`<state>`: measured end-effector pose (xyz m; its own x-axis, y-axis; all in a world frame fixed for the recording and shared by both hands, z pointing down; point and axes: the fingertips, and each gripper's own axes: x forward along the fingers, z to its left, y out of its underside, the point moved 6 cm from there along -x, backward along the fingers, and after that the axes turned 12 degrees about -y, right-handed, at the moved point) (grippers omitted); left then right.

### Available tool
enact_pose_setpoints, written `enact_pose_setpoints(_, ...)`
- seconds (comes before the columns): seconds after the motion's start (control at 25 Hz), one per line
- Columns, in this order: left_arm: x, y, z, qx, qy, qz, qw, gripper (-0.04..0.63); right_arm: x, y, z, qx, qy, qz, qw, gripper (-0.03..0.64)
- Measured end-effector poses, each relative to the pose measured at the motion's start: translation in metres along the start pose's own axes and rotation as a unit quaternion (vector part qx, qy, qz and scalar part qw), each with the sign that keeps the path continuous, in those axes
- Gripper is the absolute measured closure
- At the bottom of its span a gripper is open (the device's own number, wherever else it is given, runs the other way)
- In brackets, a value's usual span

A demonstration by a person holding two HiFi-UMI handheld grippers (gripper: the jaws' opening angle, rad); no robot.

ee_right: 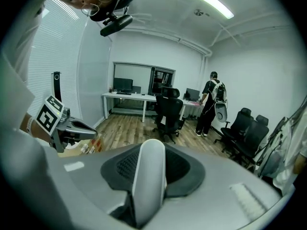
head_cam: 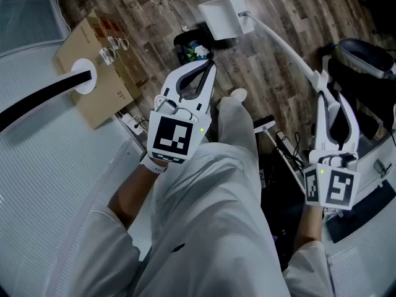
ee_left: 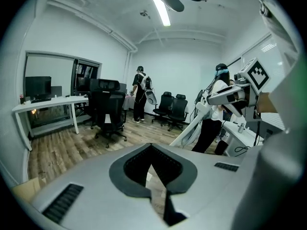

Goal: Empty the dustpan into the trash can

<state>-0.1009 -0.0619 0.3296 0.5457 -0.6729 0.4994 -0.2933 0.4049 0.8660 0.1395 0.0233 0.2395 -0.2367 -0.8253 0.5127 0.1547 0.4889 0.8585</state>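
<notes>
1. The wood floor (head_cam: pixel 272 60) spreads out below me, with my white trousers over its near part.
2. A flat cardboard box (head_cam: pixel 99 67) lies at the left, well apart from the can.
3. The white dustpan (head_cam: pixel 221 16) sits at the far side. Its pan is just beyond the can (head_cam: pixel 185 42), by the far right rim; I cannot tell if they touch. Its long handle (head_cam: pixel 281 48) slants back to my right.
4. The black can stands on the floor straight ahead of me, with bits of white and green rubbish inside.
5. My right tongs (head_cam: pixel 323 79) are clamped on the handle, which runs up between the jaws (ee_right: pixel 149 150).
6. My left tongs (head_cam: pixel 211 62) are closed tip to tip on nothing (ee_left: pixel 151 146) and point at the can's near rim.
</notes>
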Motion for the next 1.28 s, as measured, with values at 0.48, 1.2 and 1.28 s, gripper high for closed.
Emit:
enact_pose_setpoints(0.48, 0.012, 0.02, 0.012, -0.016, -0.024, 0.037, 0.9989, 0.589, 0.052, 0.074, -0.04, 0.082, 0.045, 0.059, 0.994, 0.494)
enact_pose_setpoints(1.2, 0.048, 0.045, 0.012, -0.044, -0.035, 0.087, 0.9946, 0.589, 0.151, 0.146, -0.091, 0.127, 0.076, 0.131, 0.98, 0.494)
enact_pose_setpoints(1.28, 0.05, 0.047, 0.011, -0.045, -0.036, 0.088, 0.9945, 0.589, 0.157, 0.152, -0.096, 0.131, 0.078, 0.139, 0.979, 0.494)
